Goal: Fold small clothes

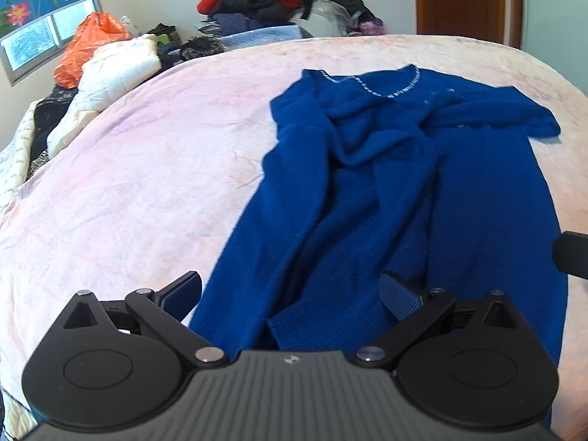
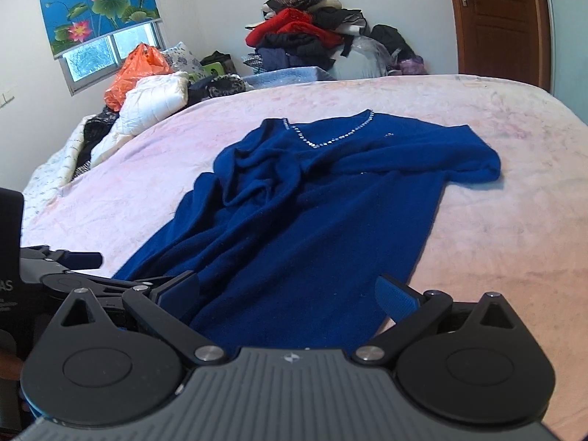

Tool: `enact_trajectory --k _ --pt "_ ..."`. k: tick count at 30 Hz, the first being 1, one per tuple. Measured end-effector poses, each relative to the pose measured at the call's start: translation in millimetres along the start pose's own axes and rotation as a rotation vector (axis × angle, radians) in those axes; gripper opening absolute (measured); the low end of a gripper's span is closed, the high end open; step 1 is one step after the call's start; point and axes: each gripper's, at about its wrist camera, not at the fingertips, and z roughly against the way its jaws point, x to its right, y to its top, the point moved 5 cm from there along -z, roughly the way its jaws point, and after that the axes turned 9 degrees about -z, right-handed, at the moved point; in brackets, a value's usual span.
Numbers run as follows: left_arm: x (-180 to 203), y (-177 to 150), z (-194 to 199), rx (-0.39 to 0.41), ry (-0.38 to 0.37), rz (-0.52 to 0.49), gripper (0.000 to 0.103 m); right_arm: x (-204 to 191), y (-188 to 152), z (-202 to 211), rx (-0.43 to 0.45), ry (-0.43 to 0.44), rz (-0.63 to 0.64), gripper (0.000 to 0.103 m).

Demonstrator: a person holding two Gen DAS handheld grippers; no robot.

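My left gripper (image 1: 290, 294) and right gripper (image 2: 286, 294) both hung released over the near hem of the blue sweater (image 2: 312, 213) — spread ahead on the bed (image 2: 514, 220), ready for pinching its bottom corners.

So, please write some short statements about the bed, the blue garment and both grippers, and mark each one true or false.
1. The blue sweater lies spread on the pink blanket. True.
2. The left gripper is shut on the hem. False: it is open, with the hem lying between its fingers.
3. The neckline trim is at the far end of the garment. True.
4. The right gripper is open above the near hem. True.
5. The sweater is already folded into a neat square. False: it lies at full length, wrinkled, with a sleeve laid across the chest.
6. The orange bag lies on top of the sweater. False: it sits near the window, apart from it.
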Motion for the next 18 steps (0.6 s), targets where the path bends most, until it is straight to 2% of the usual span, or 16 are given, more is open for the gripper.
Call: enact_trajectory --k 6,9,12,16,18 --pt "-16 2 2 0.019 0.024 0.049 0.103 -6 -1 -6 0.009 0.018 0.050 0.103" --pt "-29 6 2 0.030 0.070 0.070 0.103 -19 -5 -16 -0.010 0.045 0.130 0.103" --pt "-50 8 -1 0.026 0.130 0.123 0.103 -36 -7 -26 -0.018 0.110 0.189 0.103" --pt "-82 4 -3 0.010 0.167 0.226 0.103 -53 -7 -48 -0.097 0.213 0.165 0.100" --pt "-95 0 -4 -0.005 0.165 0.267 0.103 -57 -6 -64 -0.141 0.211 0.142 0.097"
